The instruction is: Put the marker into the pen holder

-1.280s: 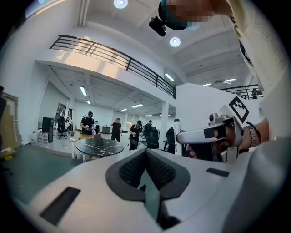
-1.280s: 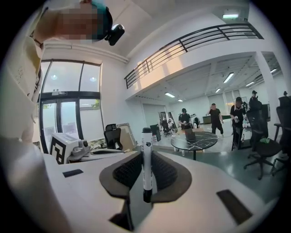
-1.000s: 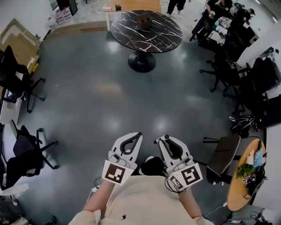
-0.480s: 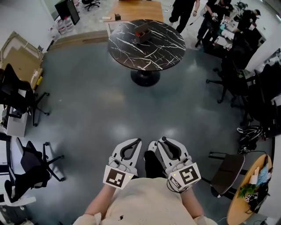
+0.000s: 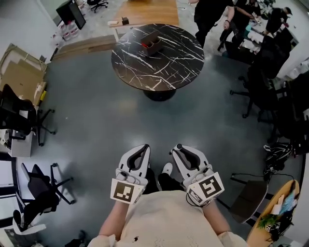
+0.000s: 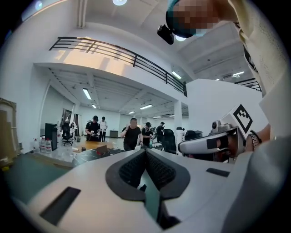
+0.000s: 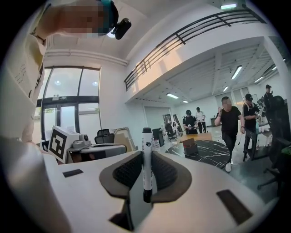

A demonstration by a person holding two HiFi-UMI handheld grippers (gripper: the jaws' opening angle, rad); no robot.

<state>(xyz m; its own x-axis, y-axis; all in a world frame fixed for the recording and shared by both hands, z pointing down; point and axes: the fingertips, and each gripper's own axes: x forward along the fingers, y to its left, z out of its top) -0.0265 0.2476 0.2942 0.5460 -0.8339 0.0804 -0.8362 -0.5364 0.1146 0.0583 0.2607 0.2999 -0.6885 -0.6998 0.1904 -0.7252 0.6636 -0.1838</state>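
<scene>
closer now, the marble tabletop (image 5: 166, 72) with its pen holder (image 5: 151, 46) sits upper middle; right tongs (image 5: 179, 147) clamp the marker (image 7: 147, 154); left tongs (image 5: 144, 147) closed

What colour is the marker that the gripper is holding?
White body with black ends; the marker shows best in the right gripper view.

A round black marble-veined table (image 5: 159, 65) stands on a glossy grey floor (image 5: 96, 120). Black office chairs (image 5: 19, 113) line the left side, near flattened cardboard (image 5: 19, 72). A wooden table (image 5: 145, 12) lies beyond, with people (image 5: 210, 12) standing at upper right. A potted plant (image 5: 268, 223) sits lower right.
</scene>
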